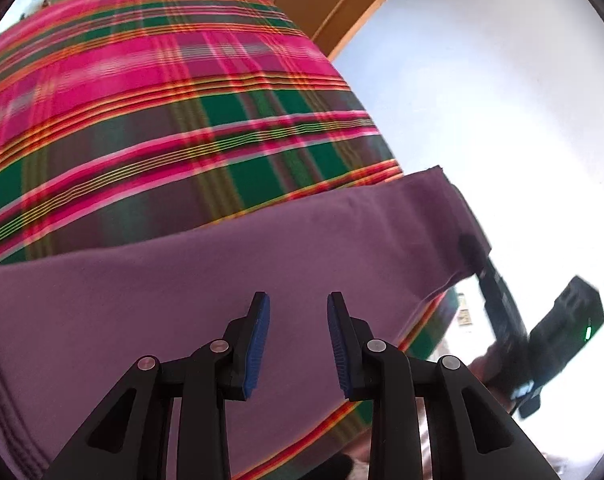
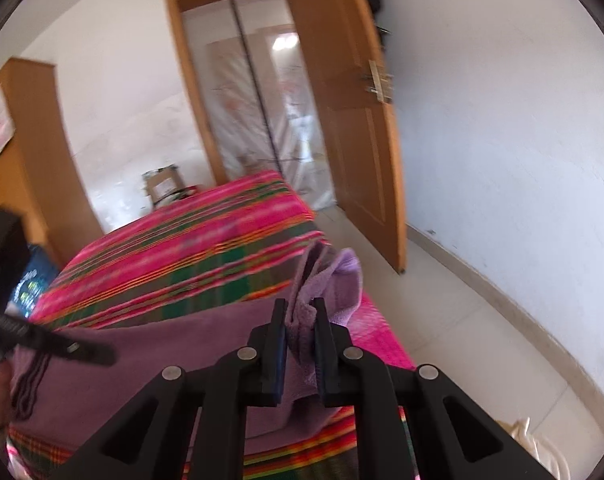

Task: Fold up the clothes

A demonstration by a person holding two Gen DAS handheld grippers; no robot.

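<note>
Pinching a bunched corner of the soft purple knit garment (image 2: 326, 280) at frame centre, your right gripper (image 2: 301, 312) leads; your left gripper (image 1: 298, 308) hangs parted, empty, above its flat span running left-right on the pink-green plaid bedspread (image 1: 142, 80).

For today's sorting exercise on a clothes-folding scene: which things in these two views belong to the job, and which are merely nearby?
Part of the job:
- purple cloth, spread on the plaid bedcover
- right gripper, shut on a bunched corner of the cloth
- left gripper, open above the cloth

Merely nearby:
- wooden door
- wardrobe
- cardboard box
</note>
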